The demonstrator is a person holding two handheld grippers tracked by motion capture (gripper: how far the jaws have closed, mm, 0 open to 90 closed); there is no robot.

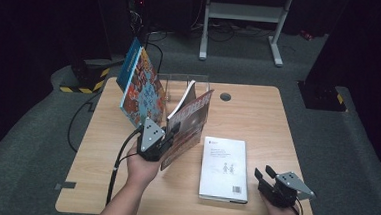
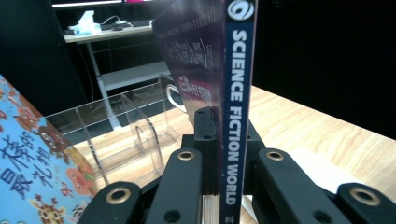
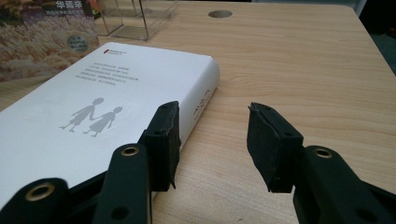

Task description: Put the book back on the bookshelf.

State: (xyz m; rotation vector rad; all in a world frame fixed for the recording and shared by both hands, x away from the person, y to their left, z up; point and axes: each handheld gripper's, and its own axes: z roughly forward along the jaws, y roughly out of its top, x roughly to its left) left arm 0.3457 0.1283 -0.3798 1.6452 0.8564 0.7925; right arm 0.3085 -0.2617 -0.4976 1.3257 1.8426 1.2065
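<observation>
Clamping the magazine [image 2: 233, 116], the left hand-held gripper [image 2: 224, 140] hides its lower spine.

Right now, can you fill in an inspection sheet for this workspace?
Surface: light wooden table with a round cable hole.
Job's things: dark-spined Science Fiction World magazine, upright; clear acrylic book rack behind it.
Clutter: white hardcover book lying flat; blue patterned book leaning.
Grippers: left hand-held gripper shut on the magazine's spine; right hand-held gripper open beside the white book.
Cables: black cable trailing from the left gripper.
Surroundings: dark room, grey carpet, white metal frame.
</observation>
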